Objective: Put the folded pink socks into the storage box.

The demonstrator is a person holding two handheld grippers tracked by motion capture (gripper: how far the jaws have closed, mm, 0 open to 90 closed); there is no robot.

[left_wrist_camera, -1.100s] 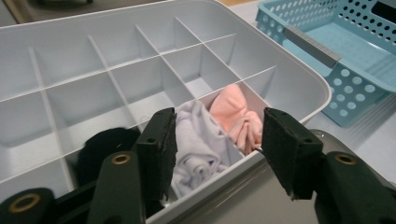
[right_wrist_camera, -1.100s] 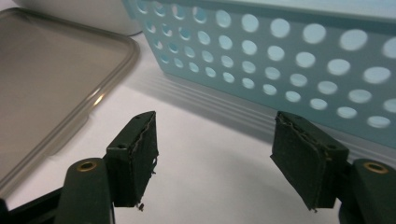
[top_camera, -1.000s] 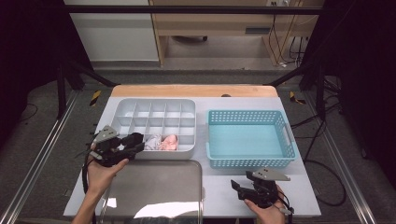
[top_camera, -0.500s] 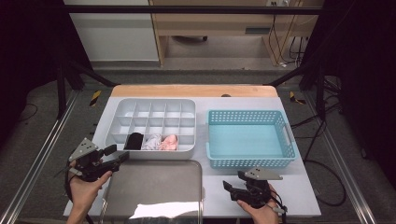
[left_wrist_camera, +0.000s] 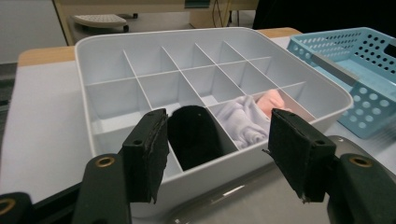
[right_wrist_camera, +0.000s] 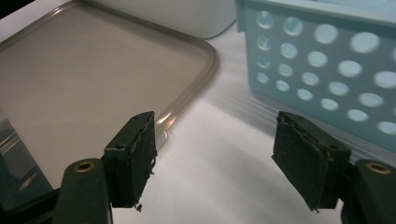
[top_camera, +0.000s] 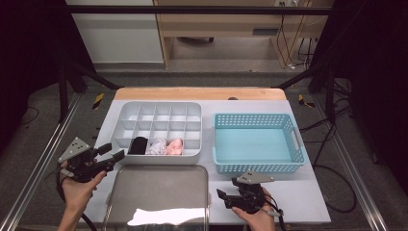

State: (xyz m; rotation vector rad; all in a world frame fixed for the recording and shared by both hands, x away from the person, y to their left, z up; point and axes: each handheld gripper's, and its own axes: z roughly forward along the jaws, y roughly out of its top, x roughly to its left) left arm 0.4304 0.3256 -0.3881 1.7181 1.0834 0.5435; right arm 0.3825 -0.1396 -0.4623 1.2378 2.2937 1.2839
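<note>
1. The table [top_camera: 308,202] is white with a wooden strip along its far edge; bare surface lies at the near right corner and along the left side.
2. The metal tray [top_camera: 159,192] lies flat at the near edge, its rounded rim just in front of the organizer.
3. The blue basket [top_camera: 257,166] with perforated walls stands to the right of the organizer, close beside it.
4. The white organizer [top_camera: 159,108], a box split into many small compartments, sits left of centre. Its front row holds three rolled socks side by side: a black sock [left_wrist_camera: 194,135] in a left compartment, a white sock [left_wrist_camera: 240,121] next to it, and a pink sock [left_wrist_camera: 271,100] after that.
5. The left gripper [top_camera: 109,155] hovers off the organizer's front left corner, jaws spread with nothing between them, having just opened a little wider; they point at the black sock.
6. The right gripper [top_camera: 227,196] hangs over bare table between tray and basket, jaws spread and unladen.
</note>
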